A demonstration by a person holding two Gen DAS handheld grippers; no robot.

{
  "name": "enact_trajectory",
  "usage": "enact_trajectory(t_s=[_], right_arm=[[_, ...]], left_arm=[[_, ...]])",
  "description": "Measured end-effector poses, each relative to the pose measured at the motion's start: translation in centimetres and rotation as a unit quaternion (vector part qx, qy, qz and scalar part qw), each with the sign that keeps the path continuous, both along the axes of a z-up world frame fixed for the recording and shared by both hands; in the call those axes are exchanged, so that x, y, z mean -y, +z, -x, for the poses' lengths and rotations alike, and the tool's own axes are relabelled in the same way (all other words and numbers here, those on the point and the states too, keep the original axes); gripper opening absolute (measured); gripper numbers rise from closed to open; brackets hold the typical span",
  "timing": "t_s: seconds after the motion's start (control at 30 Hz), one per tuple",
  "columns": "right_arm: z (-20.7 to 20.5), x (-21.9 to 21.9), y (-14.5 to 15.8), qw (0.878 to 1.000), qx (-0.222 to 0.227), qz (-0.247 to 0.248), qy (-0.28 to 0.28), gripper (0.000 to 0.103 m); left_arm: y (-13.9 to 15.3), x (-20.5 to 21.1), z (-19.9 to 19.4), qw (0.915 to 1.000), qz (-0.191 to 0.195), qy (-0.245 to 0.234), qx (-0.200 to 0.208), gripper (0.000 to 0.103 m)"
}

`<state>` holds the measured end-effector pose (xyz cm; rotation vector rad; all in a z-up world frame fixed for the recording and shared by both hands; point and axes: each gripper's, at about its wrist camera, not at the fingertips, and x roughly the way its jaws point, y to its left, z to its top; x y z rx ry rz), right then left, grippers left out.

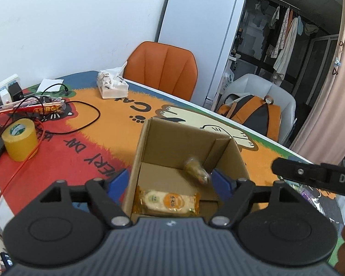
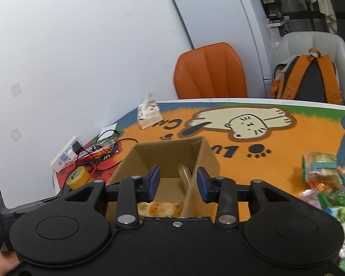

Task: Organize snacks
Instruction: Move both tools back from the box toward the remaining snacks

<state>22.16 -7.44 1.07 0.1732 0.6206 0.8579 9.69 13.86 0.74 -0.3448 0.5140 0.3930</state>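
An open cardboard box (image 1: 149, 128) (image 2: 168, 143) stands on the cat-print table mat. A yellow-orange packet (image 1: 168, 201) (image 2: 158, 208) lies flat on its floor. A small golden wrapped snack (image 1: 195, 169) (image 2: 185, 174) shows blurred inside the box, near its right wall. My left gripper (image 1: 171, 181) hangs over the box's near side with its blue fingers wide apart; the golden snack is close to the right-hand one but not pinched. My right gripper (image 2: 178, 182) is partly open over the same box, and the snack sits in the gap, clear of both pads.
A heap of loose snack packets (image 2: 326, 179) lies on the mat to the right of the box. To the left are a yellow tape roll (image 1: 19, 138), tangled cables (image 1: 80, 124), a red snack bag (image 1: 41, 109) and a power strip (image 1: 2, 92). A tissue pack (image 1: 111, 85) sits farther back, with an orange chair (image 1: 163, 69) behind the table.
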Motion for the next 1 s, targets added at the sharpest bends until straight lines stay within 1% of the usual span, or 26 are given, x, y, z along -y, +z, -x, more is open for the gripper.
enact_trajectory(t_s=[0.03, 0.13, 0.2, 0.23, 0.3, 0.37, 0.43, 0.5, 0.63, 0.7, 0.77, 1.0], right_arm=[[0.1, 0.4, -0.1, 1.0, -0.001, 0.002, 0.0, 0.038], [0.3, 1.5, -0.3, 1.0, -0.004, 0.006, -0.001, 0.043], [0.5, 2.3, -0.3, 1.0, -0.002, 0.008, -0.005, 0.052], [0.6, 2.7, -0.3, 1.0, 0.0, 0.008, -0.008, 0.054], [0.8, 3.7, -0.3, 1.0, 0.004, 0.008, -0.013, 0.063], [1.0, 4.6, -0.2, 1.0, 0.007, 0.006, -0.019, 0.068], [1.2, 5.5, -0.2, 1.0, 0.012, 0.006, -0.022, 0.073], [1.4, 6.3, -0.1, 0.999, 0.017, 0.009, -0.03, 0.081], [1.6, 8.0, -0.3, 0.999, 0.017, 0.007, -0.04, 0.089], [1.7, 8.9, -0.5, 0.999, 0.017, 0.004, -0.047, 0.098], [1.7, 9.8, -0.7, 0.998, 0.016, -0.001, -0.055, 0.1], [2.0, 12.6, -1.3, 0.997, 0.024, 0.005, -0.079, 0.103]], left_arm=[[0.0, 0.1, 0.1, 1.0, -0.002, 0.001, 0.001, 0.083], [0.1, 0.7, 0.2, 1.0, -0.005, 0.004, 0.002, 0.086], [0.1, 1.1, 0.3, 1.0, -0.004, 0.005, 0.003, 0.088], [0.1, 1.3, 0.4, 1.0, -0.005, 0.004, 0.004, 0.09], [0.2, 2.0, 0.5, 0.9999, -0.008, 0.001, 0.006, 0.093], [0.2, 2.6, 0.6, 1.0, -0.007, -0.003, 0.006, 0.096], [0.2, 3.0, 0.6, 0.9999, -0.003, -0.008, 0.005, 0.096], [0.2, 3.4, 0.7, 1.0, 0.002, -0.006, 0.005, 0.097], [0.3, 4.5, 1.0, 0.9998, 0.006, -0.019, 0.01, 0.097], [0.3, 5.3, 1.1, 0.9996, 0.002, -0.026, 0.009, 0.097], [0.4, 6.1, 1.2, 0.9994, -0.001, -0.034, 0.009, 0.097], [-0.2, 8.3, 1.2, 0.9981, 0.003, -0.062, 0.008, 0.098]])
